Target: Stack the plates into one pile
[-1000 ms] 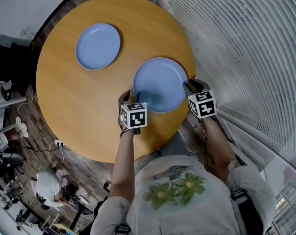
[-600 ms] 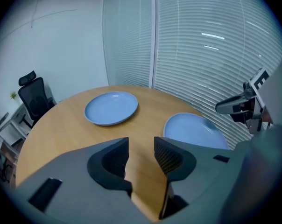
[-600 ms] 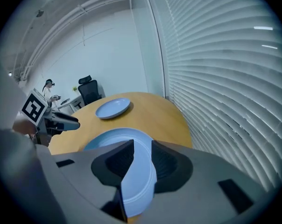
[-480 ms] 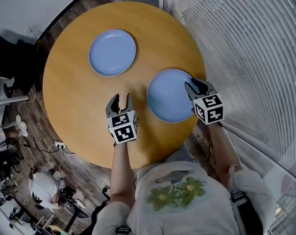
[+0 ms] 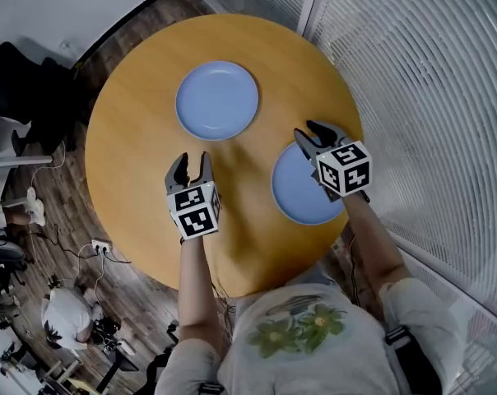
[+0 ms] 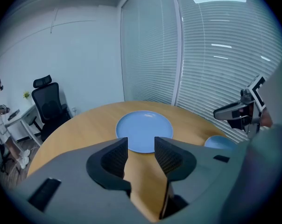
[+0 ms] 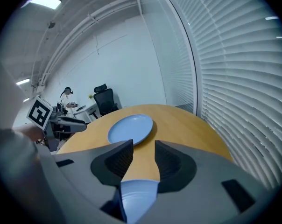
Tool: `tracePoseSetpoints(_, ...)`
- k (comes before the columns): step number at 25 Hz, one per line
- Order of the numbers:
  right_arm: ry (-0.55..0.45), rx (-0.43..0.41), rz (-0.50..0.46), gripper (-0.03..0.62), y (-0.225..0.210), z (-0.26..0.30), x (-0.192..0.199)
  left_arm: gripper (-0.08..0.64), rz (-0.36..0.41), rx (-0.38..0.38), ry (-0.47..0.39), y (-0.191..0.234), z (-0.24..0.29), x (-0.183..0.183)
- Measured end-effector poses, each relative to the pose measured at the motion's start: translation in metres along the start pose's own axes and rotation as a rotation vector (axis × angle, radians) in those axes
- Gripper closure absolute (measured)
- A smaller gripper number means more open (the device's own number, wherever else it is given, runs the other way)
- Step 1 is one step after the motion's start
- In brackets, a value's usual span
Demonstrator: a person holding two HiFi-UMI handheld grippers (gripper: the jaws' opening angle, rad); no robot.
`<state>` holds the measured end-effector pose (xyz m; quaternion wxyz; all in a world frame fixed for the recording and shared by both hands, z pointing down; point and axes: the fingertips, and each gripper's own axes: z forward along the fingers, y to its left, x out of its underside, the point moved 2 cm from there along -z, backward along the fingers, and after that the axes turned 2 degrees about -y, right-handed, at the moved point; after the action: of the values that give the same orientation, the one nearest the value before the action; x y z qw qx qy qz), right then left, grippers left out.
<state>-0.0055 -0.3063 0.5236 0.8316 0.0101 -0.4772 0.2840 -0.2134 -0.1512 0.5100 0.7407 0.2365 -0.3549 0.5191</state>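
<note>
I have two round light-blue plates on the round wooden table point(image 5: 133, 138), lying well apart and not yet piled. The far plate point(image 5: 216, 100) sits toward the table's far edge. The near plate point(image 5: 302, 194) lies against its right edge, closer to the near side. My left gripper point(image 5: 189, 163) hangs over bare wood between the near edge and the far plate, fingers apart with nothing between them. My right gripper point(image 5: 309, 132) hovers over the near plate's far rim. Its fingers have just been closing a little but stand apart and clamp nothing, with the plate showing below the gap.
</note>
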Motion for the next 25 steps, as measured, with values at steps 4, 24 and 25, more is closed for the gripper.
tracePoseSetpoints(4,0.028,-0.011,-0.020,0.454,0.000,0.040,-0.017,0.372,0.006,-0.015,0.009,0.025,0.023,-0.009)
tracePoseSetpoints(24,0.222,-0.028,0.107,0.453,-0.010,0.190,-0.008,0.365,-0.075,-0.045,0.173,0.078,0.144,0.018)
tracePoseSetpoints(25,0.234,-0.026,0.110,0.453,-0.010,0.195,-0.006,0.367,-0.084,-0.041,0.179,0.080,0.149,0.021)
